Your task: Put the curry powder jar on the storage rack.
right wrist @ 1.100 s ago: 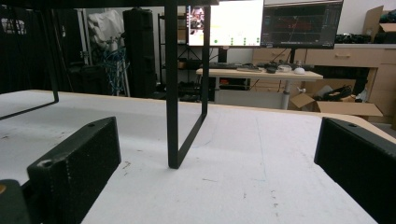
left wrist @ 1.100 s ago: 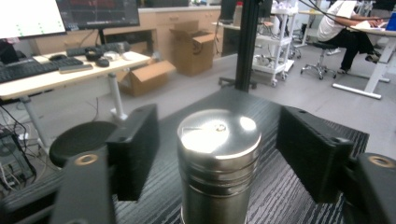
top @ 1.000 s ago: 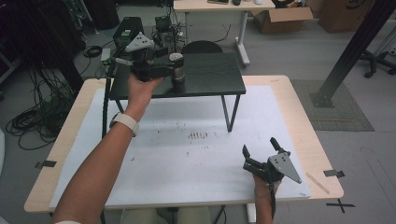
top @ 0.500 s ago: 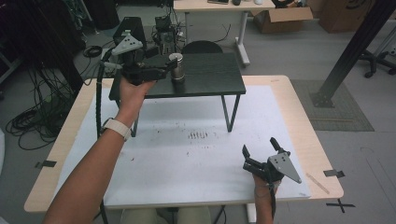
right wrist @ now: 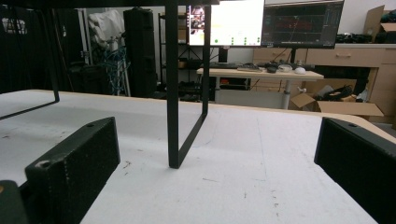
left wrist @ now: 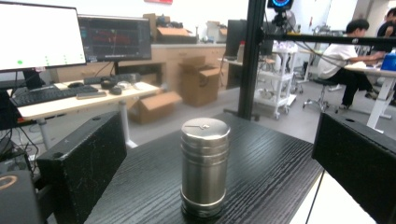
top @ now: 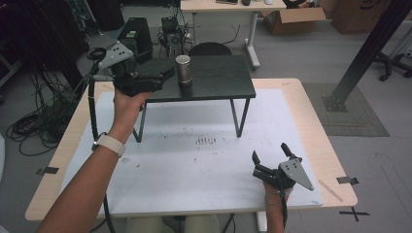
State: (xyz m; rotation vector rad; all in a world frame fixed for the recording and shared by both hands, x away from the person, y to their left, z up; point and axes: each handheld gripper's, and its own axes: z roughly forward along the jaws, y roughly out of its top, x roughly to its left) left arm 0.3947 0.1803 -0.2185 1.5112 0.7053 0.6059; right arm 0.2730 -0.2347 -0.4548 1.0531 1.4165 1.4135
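Black shelf | steel canister upright, just ahead of left gripper | jaws just opened wide, empty

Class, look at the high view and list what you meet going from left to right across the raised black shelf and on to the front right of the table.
left gripper → metal canister → right front leg of the black shelf → right gripper
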